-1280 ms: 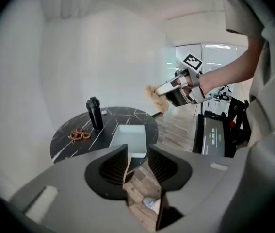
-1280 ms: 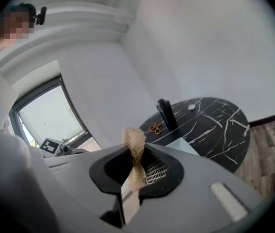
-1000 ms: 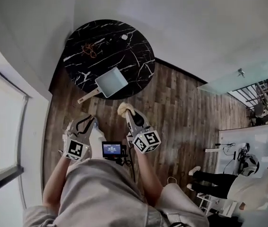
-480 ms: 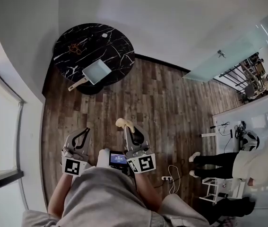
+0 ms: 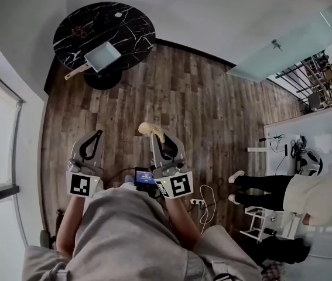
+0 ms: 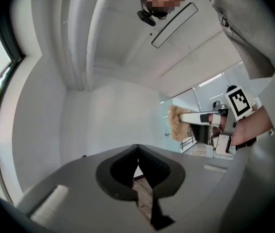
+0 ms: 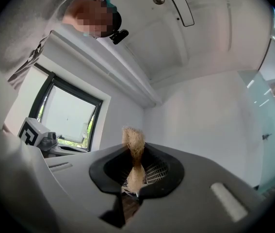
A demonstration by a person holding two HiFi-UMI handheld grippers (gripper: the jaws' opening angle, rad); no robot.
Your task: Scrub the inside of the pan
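Head view, looking steeply down at a person standing on a wooden floor (image 5: 201, 92). The square, pale blue-grey pan (image 5: 102, 55) with a light-coloured handle sits on a round black marble desk (image 5: 127, 25). It is well ahead of both grippers and off to the left of the left gripper (image 5: 98, 134).

A second ago the pan lay just ahead of the gripper tips. Now a wide stretch of bare floor lies between them, so the person has backed away from the desk.

The left gripper view shows its jaws together, tip against tip, with nothing between them. A second ago they stood somewhat apart.

The right gripper (image 5: 152, 137) is clamped on a tan, fibrous scrubber (image 5: 147, 128), as it was a second ago. The right gripper view shows the scrubber pinched between the jaws and poking out past their tips.

Both gripper views look up at white walls and ceiling, so neither gripper is aimed at the pan. A second person stands well to the right of the right gripper, near white furniture.

Judging from this, no scrubbing is under way. The scrubber is nowhere near the pan, and the empty left gripper is not steadying the handle. The pan is too small in view to tell whether its inside is clean. Any further scrubbing would call for walking back to the desk.
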